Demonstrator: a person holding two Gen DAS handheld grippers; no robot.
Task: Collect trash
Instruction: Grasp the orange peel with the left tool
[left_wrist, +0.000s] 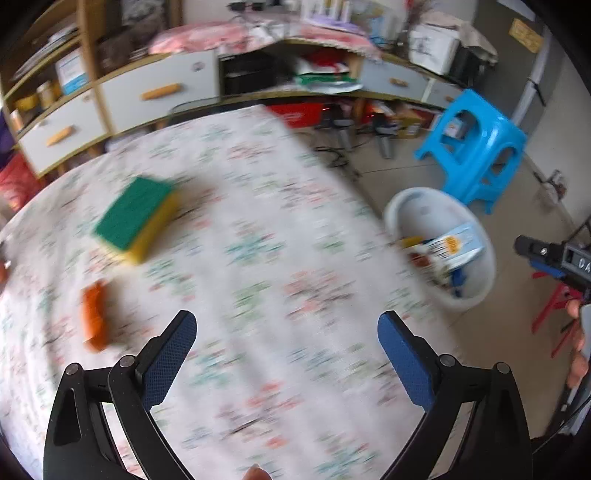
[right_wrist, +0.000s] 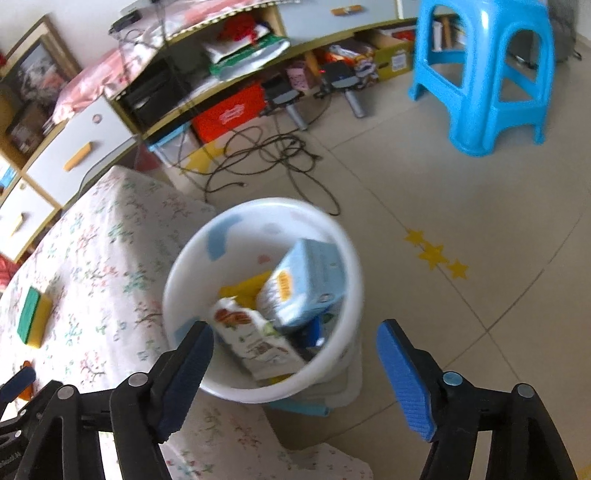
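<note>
left gripper (left_wrist: 286, 332) spread wide, empty, over floral tablecloth (left_wrist: 258, 221). green-yellow sponge (left_wrist: 135, 218) and orange item (left_wrist: 95, 317) lie on table. right gripper (right_wrist: 295, 343) agape, empty, above white bin (right_wrist: 192, 258) holding blue carton (right_wrist: 306, 284), wipes packet (right_wrist: 251, 339).

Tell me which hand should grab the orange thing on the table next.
Left. Its open gripper hangs over the table with the orange item close beside its jaws; the right gripper is over the white bucket.
</note>
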